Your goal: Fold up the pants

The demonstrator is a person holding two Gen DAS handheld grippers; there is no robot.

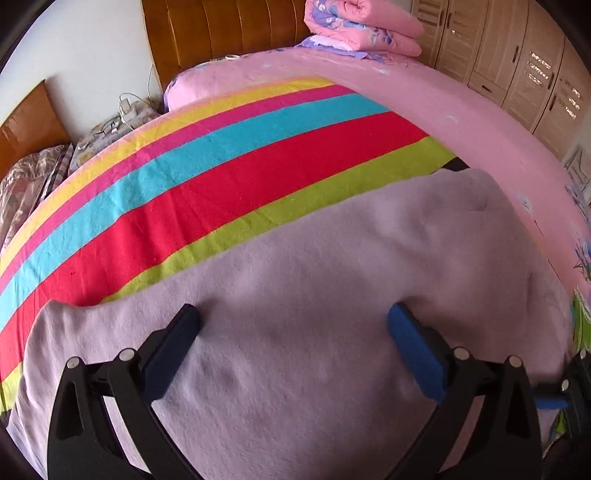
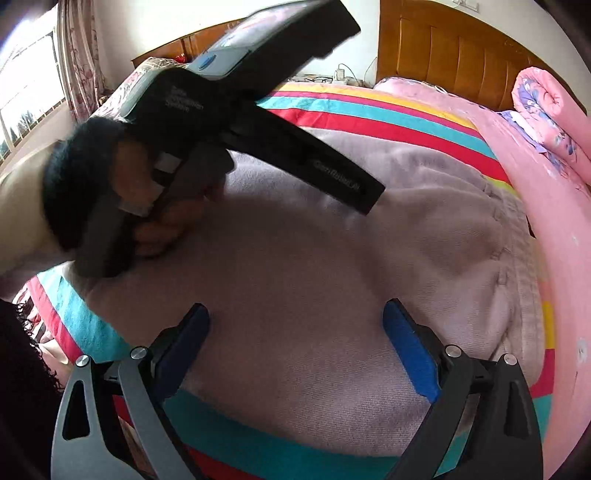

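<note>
Looking along my left gripper (image 1: 293, 317), I see its jaws spread wide, tips resting on the pale lilac pants (image 1: 314, 332) with nothing pinched between them. The pants lie flat on the striped blanket (image 1: 229, 162), which covers a bed with a pink sheet (image 1: 424, 96). My right gripper (image 2: 295, 319) is spread just as wide over the same cloth, empty too — the waistband end sits toward the pink sheet on that side. From the right camera, the left tool's black body and the hand (image 2: 166, 218) gripping it fill the upper left and block much of the pants and blanket behind. Farther off sit a folded pink quilt (image 1: 365, 26), the wooden headboard (image 1: 221, 33) and pale wardrobe doors (image 1: 517, 59) — all well apart from the pants.
</note>
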